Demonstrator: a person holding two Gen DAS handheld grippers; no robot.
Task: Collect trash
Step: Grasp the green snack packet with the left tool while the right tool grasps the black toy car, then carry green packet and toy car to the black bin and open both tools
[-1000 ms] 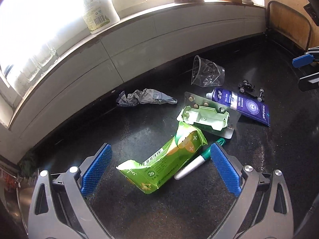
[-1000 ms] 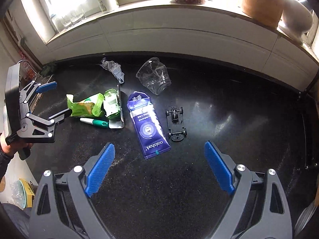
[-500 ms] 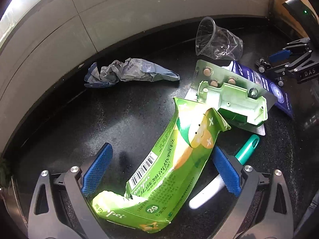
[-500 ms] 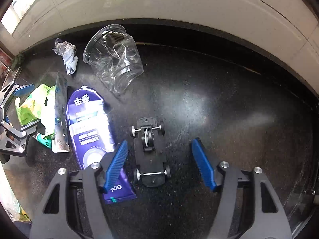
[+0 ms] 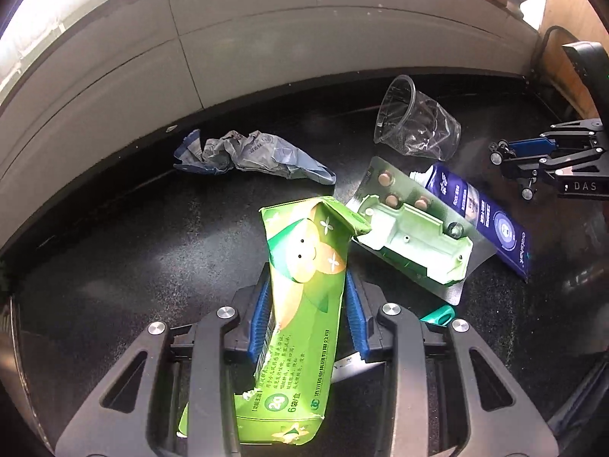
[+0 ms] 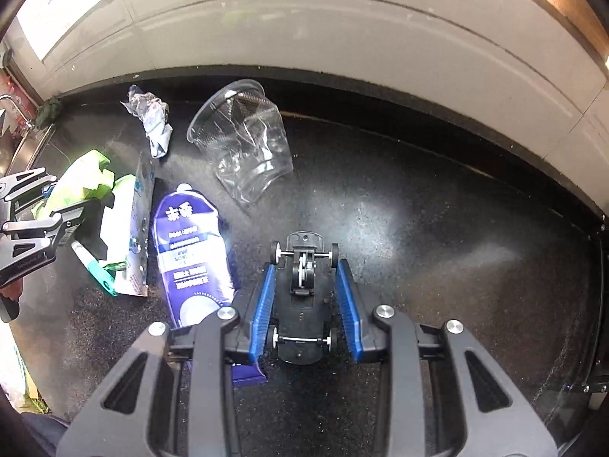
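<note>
My left gripper [image 5: 307, 306] is shut on a crumpled green carton [image 5: 300, 304], which stands up between the blue pads. My right gripper [image 6: 304, 289] is shut on a small black toy car chassis [image 6: 302, 297] on the dark counter. Other trash lies on the counter: a clear plastic cup [image 5: 415, 125] [image 6: 243, 144], a crumpled grey-blue wrapper [image 5: 251, 152] [image 6: 152, 122], a blister pack with a green tray [image 5: 415, 228], a purple toothpaste tube [image 6: 190, 251] [image 5: 491, 217], and a green-capped white pen [image 6: 93, 262].
A grey tiled wall [image 6: 342, 38] curves along the back of the counter under a bright window sill. The right gripper shows at the right of the left wrist view [image 5: 552, 156]. The left gripper shows at the left of the right wrist view [image 6: 30, 228].
Both grippers came down and closed. The left one took hold of the green carton and tipped it up. The right one closed on the black toy car chassis.
</note>
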